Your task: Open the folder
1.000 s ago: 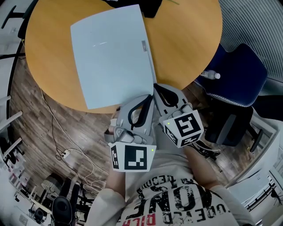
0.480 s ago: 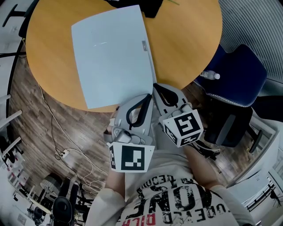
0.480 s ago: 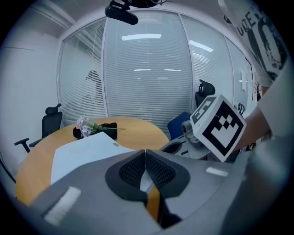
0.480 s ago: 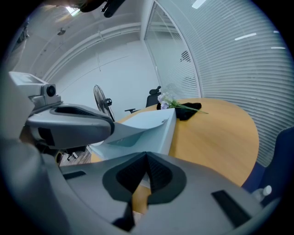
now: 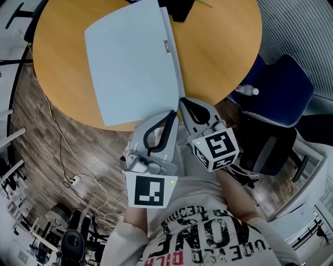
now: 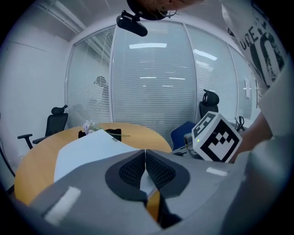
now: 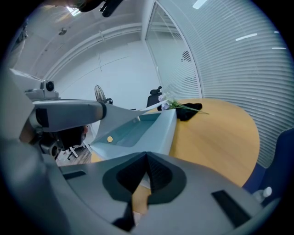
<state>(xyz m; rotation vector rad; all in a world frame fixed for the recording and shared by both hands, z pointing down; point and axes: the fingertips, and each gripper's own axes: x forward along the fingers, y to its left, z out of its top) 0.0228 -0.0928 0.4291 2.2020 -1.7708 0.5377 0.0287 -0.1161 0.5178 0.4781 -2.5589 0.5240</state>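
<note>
Looking at the head view: pale blue folder [image 5: 132, 62] lies flat on the round wooden table [image 5: 223, 47]. Its near end hangs over the table's near edge, its far end reaches toward the far edge. Both grippers sit at the folder's near right corner, side by side, close to touching.

Left gripper [image 5: 173, 112]: jaws closed, pads pinching the thin top cover [image 7: 133, 110] at that corner. Its own view shows a pale sheet between the pads. The right gripper view shows the cover raised off the lower leaf, a wedge-shaped gap open toward the table's near edge. A small round stud [image 7: 110, 138] shows on the inside face.

Right gripper [image 5: 182, 102]: jaws also closed, tips together, with a pale strip of the folder's lower part between the pads and bare wood under it. It sits just at the table's near edge, to the right of the left gripper. Its marker cube [image 5: 216, 149] faces up.

Other items: a black object [image 5: 182, 9] at the table's far edge, touching or just beside the folder's far corner, cannot tell which. A green stem with a small flower [image 7: 183, 106] lies across it. Blue chair [image 5: 283, 83] stands off the table's right edge, with a clear bottle [image 5: 248, 90] on its seat edge. White cable [image 5: 67, 156] trails on the wood floor off the near left edge. A black office chair [image 6: 55, 121] stands beyond the table's far left edge, in front of a glass wall with blinds.
</note>
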